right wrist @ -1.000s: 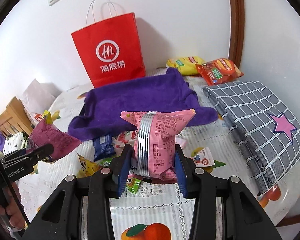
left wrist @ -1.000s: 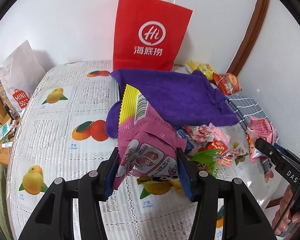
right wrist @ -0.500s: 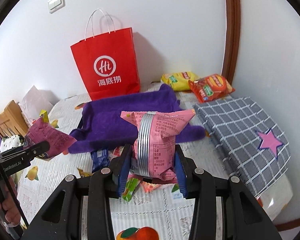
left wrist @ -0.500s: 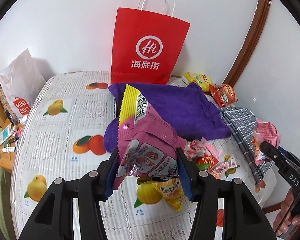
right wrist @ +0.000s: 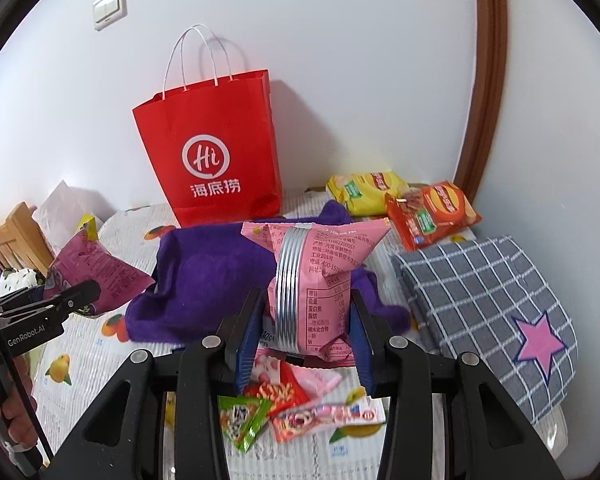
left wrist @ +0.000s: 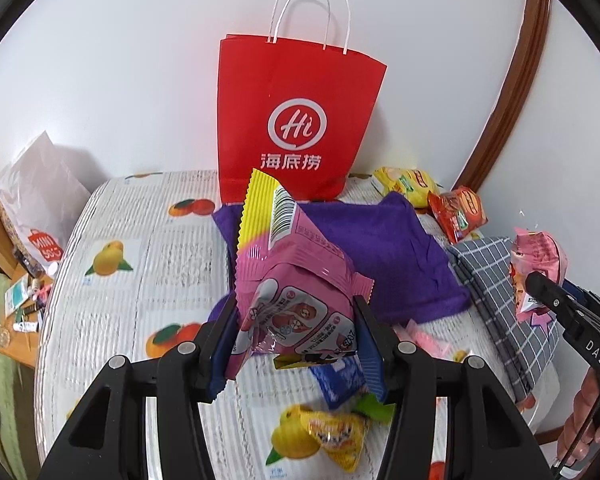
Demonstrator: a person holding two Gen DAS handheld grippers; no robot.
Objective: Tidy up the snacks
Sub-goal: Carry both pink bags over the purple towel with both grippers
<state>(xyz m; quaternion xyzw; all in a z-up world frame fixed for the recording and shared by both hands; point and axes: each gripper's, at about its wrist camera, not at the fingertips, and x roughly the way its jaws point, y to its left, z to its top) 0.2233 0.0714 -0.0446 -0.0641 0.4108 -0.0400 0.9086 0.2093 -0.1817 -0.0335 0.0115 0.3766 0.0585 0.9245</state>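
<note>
A purple towel (right wrist: 216, 276) lies rumpled on the table (left wrist: 140, 248), which wears a white cloth printed with fruit. To its right sits a folded grey checked cloth (right wrist: 488, 296) bearing 1 pink star. A white light switch (right wrist: 109, 7) is fixed on the wall, upper left.

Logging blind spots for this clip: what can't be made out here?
- Red bag contents: both views, its opening sits above the camera's line of sight.
- Under the purple towel: both views, the cloth covers it.
- Pink pack front: right wrist view, only its back shows.
- Loose snacks: partly behind the tongs.
</note>
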